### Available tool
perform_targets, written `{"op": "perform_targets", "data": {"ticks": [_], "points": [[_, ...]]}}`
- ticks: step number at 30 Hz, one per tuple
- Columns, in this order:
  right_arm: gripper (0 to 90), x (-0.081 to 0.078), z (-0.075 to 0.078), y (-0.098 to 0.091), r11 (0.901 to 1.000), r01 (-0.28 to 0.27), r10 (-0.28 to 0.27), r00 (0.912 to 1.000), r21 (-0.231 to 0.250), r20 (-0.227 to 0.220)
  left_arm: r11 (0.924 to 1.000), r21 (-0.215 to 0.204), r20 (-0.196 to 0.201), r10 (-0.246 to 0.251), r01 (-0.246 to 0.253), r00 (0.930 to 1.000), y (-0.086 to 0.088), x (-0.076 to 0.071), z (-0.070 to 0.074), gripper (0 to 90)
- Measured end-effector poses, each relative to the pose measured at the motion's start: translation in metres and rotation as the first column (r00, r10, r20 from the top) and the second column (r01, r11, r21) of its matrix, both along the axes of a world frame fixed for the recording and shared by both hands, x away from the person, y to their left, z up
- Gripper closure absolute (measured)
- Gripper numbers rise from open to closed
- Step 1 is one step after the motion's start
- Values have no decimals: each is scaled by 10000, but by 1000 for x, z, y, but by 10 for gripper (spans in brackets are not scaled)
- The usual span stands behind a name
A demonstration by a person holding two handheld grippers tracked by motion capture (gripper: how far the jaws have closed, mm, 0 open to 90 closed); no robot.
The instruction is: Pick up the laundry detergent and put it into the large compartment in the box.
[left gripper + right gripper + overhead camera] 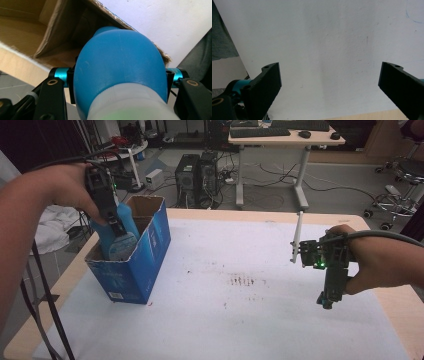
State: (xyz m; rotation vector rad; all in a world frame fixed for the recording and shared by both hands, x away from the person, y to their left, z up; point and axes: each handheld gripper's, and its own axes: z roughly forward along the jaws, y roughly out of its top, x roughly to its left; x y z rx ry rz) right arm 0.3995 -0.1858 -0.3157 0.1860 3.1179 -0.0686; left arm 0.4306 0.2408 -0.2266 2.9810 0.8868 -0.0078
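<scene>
**A:** Progress check? Looks like a bottle going into the box over at 9 o'clock on the counter.

**B:** Yep. Left hand-held gripper clamped on the blue bottle, jaws squeezing its fat belly from both sides, white cap end toward the camera in the left gripper view. Bottle tilted, lower part already below the box rim, upper part poking out above it. So pickup and carry done, drop-off roughly half done.

**A:** Touching the bottom yet?

**B:** Can't tell, box floor hidden behind the bottle. Cardboard flap and open inside right ahead of it, nothing else visible in there.

**A:** And the right one?

**B:** Right hand-held gripper parked at about 4 o'clock, well apart from the box, pointing down at the white sheet. Jaws wide apart, nothing between them, just bare sheet in the right gripper view.

**A:** So what's left?

**B:** Guessing: lower the rest of the way, let go, pull the left hand out without dragging the box along. Box light and near the counter edge at 9, so maybe worth a steadying touch. No other loose items on the sheet, so probably close to the end.
</scene>
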Motion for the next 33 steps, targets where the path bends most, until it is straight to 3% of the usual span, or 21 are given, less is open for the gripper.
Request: {"op": "perform_targets", "data": {"ticks": [6, 14, 25, 33], "points": [[37, 0, -1, 0, 10000, 45, -45, 10000, -25, 24, 9982, 176, -33, -566, 566, 9984, -4, 0, -26, 396], [37, -1, -2, -1, 10000, -23, 23, 10000, -16, -42, 9958, 192, -115, -896, 898, 9959, -4, 4, -48, 395], [37, -2, -3, 2, 10000, 25, -25, 10000, -46, -35, 9929, 122, -269, -1183, 1187, 9926, -2, 6, -64, 394], [37, 0, -4, 2, 10000, -25, 25, 10000, -31, -71, 9927, -37, -360, -1210, 1209, 9920, 2, 9, -64, 394]]}}
